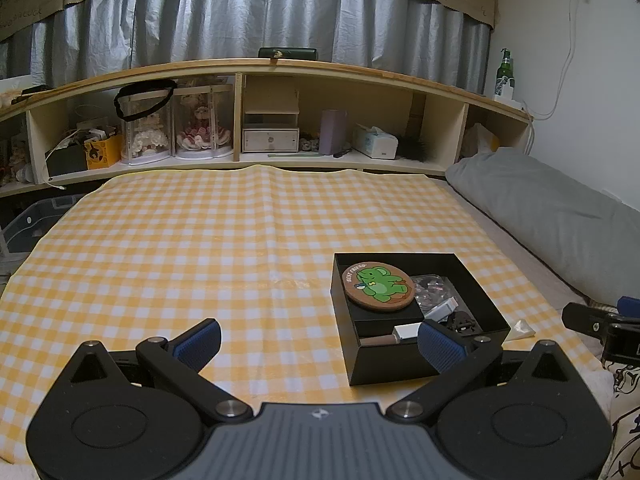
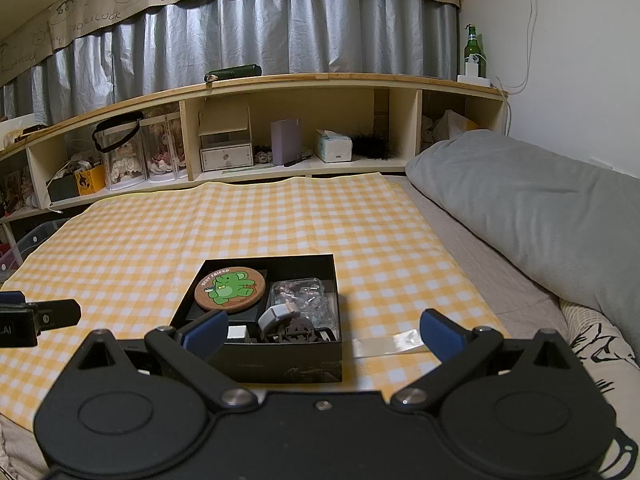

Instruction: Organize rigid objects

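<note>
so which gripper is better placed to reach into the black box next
Probably the right gripper: its open fingers straddle the black box, which sits centred ahead. The left gripper is open too, but the box lies off toward its right finger.

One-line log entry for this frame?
left hand-held gripper: open | right hand-held gripper: open | black box: holds elephant coaster, small items

A grey pillow (image 2: 532, 208) lies beside the checked cloth (image 2: 240, 232) (yellow and white), below a shelf (image 2: 280, 80).

Left claw (image 1: 320, 346) (spread wide) beside black box (image 1: 404, 364).
</note>
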Tool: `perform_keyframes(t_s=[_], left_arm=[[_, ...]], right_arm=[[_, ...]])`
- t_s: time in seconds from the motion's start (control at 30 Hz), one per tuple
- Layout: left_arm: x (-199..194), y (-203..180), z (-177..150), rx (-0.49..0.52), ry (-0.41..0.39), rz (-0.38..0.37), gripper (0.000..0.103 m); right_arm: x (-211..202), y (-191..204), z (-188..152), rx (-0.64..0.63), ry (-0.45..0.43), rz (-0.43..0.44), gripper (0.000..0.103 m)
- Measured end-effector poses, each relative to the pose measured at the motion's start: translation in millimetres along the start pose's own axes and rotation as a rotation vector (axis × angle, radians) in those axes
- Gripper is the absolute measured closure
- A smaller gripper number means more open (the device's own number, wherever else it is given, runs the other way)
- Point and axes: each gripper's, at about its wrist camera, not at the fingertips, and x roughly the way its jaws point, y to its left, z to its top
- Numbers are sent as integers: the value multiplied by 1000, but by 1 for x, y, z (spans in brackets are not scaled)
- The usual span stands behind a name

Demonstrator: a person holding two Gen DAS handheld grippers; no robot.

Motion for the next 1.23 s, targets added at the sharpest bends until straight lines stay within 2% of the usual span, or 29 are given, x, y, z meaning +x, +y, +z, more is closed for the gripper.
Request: perform_keyframes(t_s=[1.23], left_arm=[[-3,9,-1,1,4,3,0]], right_arm=[[0,0,0,1,1,0,0]])
